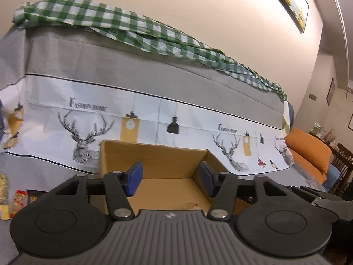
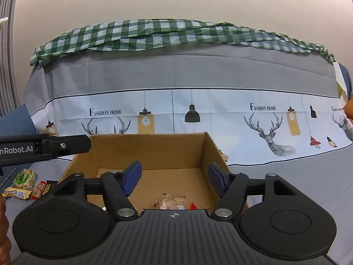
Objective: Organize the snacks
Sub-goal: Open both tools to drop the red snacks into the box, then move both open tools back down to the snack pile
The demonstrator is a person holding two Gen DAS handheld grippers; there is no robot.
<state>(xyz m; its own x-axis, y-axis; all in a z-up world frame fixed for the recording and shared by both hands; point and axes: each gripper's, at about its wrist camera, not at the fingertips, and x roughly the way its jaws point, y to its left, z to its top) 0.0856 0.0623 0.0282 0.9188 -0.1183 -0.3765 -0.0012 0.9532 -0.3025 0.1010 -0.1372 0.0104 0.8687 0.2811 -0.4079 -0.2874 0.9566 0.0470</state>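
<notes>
An open cardboard box (image 1: 154, 156) stands on the grey cloth in front of both grippers. My left gripper (image 1: 171, 176) hovers at its near rim, open, with nothing between the blue pads. My right gripper (image 2: 174, 176) is open over the same box (image 2: 150, 150), also empty. Below it a clear snack packet (image 2: 172, 202) with a red corner lies on the box floor. Loose snacks sit left of the box: a round bag of puffed grains (image 2: 24, 177), a yellow bar (image 2: 16, 193) and a red-wrapped pack (image 2: 39, 190).
The left tool's black body (image 2: 44, 148) reaches in over the box's left wall. Behind stands a sofa back under a deer-print cloth (image 2: 198, 114) and a green checked cloth (image 2: 154, 33). An orange cushion (image 1: 308, 152) and a wooden chair (image 1: 339, 161) are at the right.
</notes>
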